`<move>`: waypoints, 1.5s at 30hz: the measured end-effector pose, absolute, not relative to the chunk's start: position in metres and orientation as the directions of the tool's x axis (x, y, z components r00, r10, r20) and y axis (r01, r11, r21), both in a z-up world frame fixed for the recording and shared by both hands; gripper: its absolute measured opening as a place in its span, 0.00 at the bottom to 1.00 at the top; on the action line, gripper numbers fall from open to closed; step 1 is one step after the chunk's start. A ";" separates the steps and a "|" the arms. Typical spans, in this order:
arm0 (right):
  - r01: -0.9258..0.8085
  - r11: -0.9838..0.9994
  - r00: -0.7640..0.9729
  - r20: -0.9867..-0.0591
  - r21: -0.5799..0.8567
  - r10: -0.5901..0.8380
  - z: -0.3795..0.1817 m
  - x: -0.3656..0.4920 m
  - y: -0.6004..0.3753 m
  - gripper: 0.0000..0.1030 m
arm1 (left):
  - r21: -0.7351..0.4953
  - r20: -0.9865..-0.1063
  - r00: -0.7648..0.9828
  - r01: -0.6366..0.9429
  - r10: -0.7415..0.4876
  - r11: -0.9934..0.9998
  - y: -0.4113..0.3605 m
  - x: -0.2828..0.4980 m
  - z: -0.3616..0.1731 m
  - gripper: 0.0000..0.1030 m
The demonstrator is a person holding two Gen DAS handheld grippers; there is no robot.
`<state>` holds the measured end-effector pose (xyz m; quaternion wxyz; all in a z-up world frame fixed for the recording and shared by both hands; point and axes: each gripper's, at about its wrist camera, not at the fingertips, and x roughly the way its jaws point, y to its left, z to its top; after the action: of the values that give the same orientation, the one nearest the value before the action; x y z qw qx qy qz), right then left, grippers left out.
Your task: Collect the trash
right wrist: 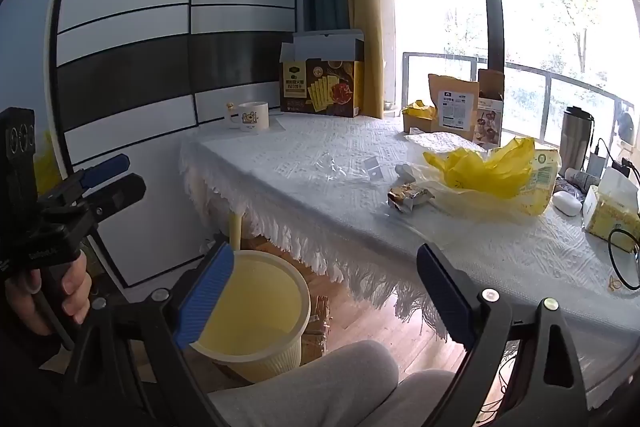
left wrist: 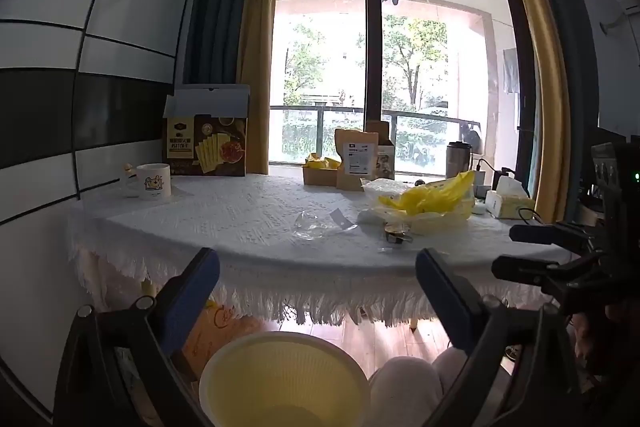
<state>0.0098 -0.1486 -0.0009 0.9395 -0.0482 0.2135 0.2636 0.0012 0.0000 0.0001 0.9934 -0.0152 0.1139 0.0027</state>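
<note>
Trash lies on the white lace tablecloth (left wrist: pixel 224 215): a clear plastic wrapper (left wrist: pixel 308 223) (right wrist: pixel 332 163), a small white slip (left wrist: pixel 342 218) (right wrist: pixel 374 167), a snack wrapper (left wrist: pixel 396 231) (right wrist: pixel 408 197) and a yellow plastic bag (left wrist: pixel 432 197) (right wrist: pixel 484 171). A pale yellow bin (left wrist: pixel 280 367) (right wrist: pixel 248 303) stands on the floor at the table's front edge. My left gripper (left wrist: pixel 318 279) (right wrist: pixel 132 174) is open and empty, short of the table, above the bin. My right gripper (right wrist: pixel 324 267) (left wrist: pixel 508 249) is also open and empty, level with the table's edge.
A mug (left wrist: pixel 154 181), a cracker box (left wrist: pixel 206 143), a brown pouch (left wrist: pixel 356 159) and cardboard boxes line the table's far side. A steel flask (right wrist: pixel 576 139), tissue box (right wrist: pixel 610 211), white case (right wrist: pixel 568 203) and cables sit at the right. A person's grey-clad knees (right wrist: pixel 320 387) are below.
</note>
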 end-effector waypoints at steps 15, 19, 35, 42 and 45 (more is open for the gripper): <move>-0.518 0.855 0.767 -0.426 0.030 0.480 0.000 0.008 -0.145 0.89 | -0.074 -0.200 0.980 0.007 -0.021 0.997 0.009 0.001 0.000 1.00; -0.517 0.856 0.768 -0.426 0.031 0.479 0.000 0.008 -0.148 0.89 | -0.071 -0.199 0.980 0.011 -0.025 0.997 0.007 0.000 0.000 1.00; -0.516 0.856 0.769 -0.426 0.030 0.478 0.000 0.009 -0.148 0.89 | -0.071 -0.200 0.979 0.024 -0.038 0.997 0.004 -0.004 0.003 1.00; -0.515 0.856 0.769 -0.425 0.029 0.477 0.000 0.009 -0.148 0.89 | -0.071 -0.201 0.979 0.026 -0.040 0.997 0.004 -0.003 0.005 1.00; -0.515 0.856 0.770 -0.424 0.028 0.477 0.001 0.009 -0.149 0.89 | -0.070 -0.200 0.979 0.025 -0.039 0.997 0.004 -0.003 0.005 1.00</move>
<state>0.0094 -0.1490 0.0008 0.9396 -0.0451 0.2130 0.2641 -0.0034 0.0040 0.0051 0.9942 -0.0334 0.1012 -0.0160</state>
